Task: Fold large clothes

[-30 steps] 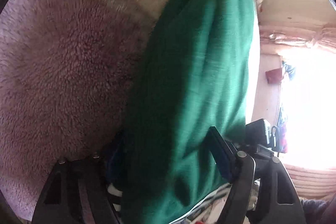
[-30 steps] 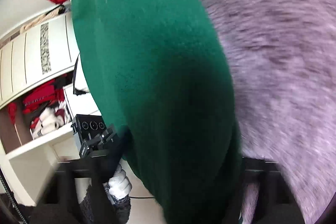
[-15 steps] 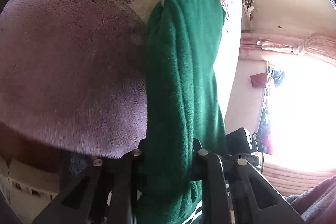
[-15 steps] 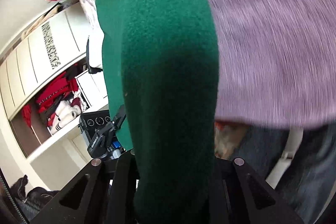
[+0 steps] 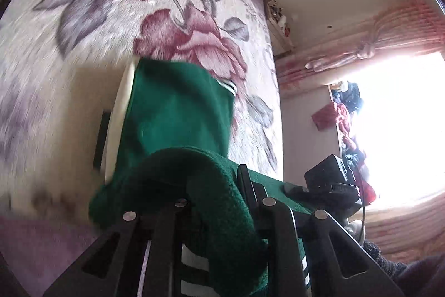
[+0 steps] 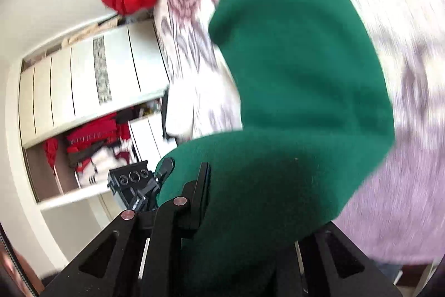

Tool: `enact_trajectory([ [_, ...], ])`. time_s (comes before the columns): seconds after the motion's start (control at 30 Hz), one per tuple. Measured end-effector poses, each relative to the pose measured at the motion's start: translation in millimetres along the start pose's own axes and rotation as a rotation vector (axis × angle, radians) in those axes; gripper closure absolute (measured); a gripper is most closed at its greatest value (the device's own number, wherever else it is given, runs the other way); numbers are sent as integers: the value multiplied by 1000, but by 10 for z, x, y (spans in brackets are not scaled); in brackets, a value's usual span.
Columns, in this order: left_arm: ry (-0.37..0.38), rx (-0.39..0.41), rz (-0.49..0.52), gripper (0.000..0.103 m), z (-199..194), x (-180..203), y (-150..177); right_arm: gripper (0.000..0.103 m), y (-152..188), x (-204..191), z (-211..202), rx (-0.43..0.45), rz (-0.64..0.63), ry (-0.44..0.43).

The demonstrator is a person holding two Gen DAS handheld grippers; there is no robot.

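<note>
The bed (image 5: 83,52) carries a rose-patterned plush blanket. The green fleece garment (image 5: 178,113) hangs above it, lifted clear. Soft, light and limp, it should drape freely; grip at edges or corners. The left tool (image 5: 217,202) is clamped on one bunched edge, the right tool (image 6: 250,202) on another.

**Daylight glare, blurred edges**

A blown-out window (image 5: 395,130) floods the left wrist view with white glare. Motion blur smears the floral bedspread (image 6: 411,52) in both views, perhaps worst rightward. Fisheye curvature bends edges; black vignetting rings each frame.
</note>
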State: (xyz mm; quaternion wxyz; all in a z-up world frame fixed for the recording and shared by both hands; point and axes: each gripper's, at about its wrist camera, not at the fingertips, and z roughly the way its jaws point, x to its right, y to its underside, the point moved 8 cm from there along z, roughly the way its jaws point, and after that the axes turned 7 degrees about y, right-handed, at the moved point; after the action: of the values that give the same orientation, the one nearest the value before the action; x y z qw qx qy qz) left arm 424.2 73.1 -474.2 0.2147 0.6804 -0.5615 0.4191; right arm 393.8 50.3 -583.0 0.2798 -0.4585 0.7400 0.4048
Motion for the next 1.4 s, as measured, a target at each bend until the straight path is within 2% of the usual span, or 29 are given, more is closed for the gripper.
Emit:
enact_trajectory([
  [0.03, -9, -10, -6, 88, 127, -126, -168, 86, -236, 15, 37, 2, 17, 1],
  [0.13, -55, -67, -62, 87, 388, -594, -404, 85, -917, 211, 263, -34, 98, 35],
  [0.23, -124, -164, -173, 87, 716, -1005, -569, 82, -1287, 459, 486, -120, 184, 62],
  [0.33, -92, -192, -260, 84, 694, -1107, -637, 77, -1423, 499, 581, -193, 220, 17],
  [0.4, -34, -187, -295, 76, 609, -1049, -669, 69, -1467, 457, 562, -215, 230, -55],
  [0.43, -11, -186, -302, 73, 592, -1033, -673, 58, -1504, 392, 521, -216, 233, -99],
  [0.47, 27, -183, -308, 58, 574, -988, -699, 46, -1484, 392, 519, -211, 236, -133],
  [0.5, 73, -163, -314, 32, 550, -942, -754, 38, -1496, 355, 512, -204, 245, -161],
  [0.53, 104, -138, -317, 19, 525, -918, -804, 21, -1511, 278, 508, -194, 256, -189],
  [0.57, 139, -90, -323, 4, 470, -897, -905, 12, -1561, 248, 469, -183, 265, -219],
  [0.63, 142, -12, -310, 4, 384, -922, -1078, 12, -1639, 412, 379, -175, 274, -204],
  [0.67, 79, 29, -273, 4, 326, -958, -1160, 12, -1662, 436, 353, -172, 262, -186],
  [0.73, -92, 78, -193, 4, 261, -1020, -1230, 12, -1702, 452, 225, -135, 204, -128],
  [0.8, -270, 119, -108, 4, 227, -1060, -1223, 12, -1787, 417, -49, -54, 118, -72],
  [0.83, -393, 154, -32, 4, 200, -1049, -1194, 12, -1836, 390, -220, -5, 70, -56],
  [0.87, -462, 168, 17, 4, 199, -1033, -1156, 12, -1891, 404, -378, 42, 18, -22],
  [0.93, -555, 163, 107, 4, 282, -949, -1006, 11, -1971, 469, -595, 103, -81, 95],
  [1.03, -585, 113, 119, 4, 501, -983, -752, 10, -2034, 749, -540, 62, -198, 248],
  [1.13, -600, 48, 81, 4, 717, -1106, -421, 10, -2044, 1097, -201, -61, -314, 350],
  [1.2, -601, 33, 41, 4, 803, -1200, -294, 9, -2065, 1251, 104, -147, -359, 324],
  [1.27, -593, 30, 5, 4, 851, -1283, -226, 3, -2070, 1361, 362, -226, -365, 260],
  [1.4, -579, 49, -46, 4, 848, -1366, -158, 0, -2103, 1150, 584, -252, -390, 152],
])
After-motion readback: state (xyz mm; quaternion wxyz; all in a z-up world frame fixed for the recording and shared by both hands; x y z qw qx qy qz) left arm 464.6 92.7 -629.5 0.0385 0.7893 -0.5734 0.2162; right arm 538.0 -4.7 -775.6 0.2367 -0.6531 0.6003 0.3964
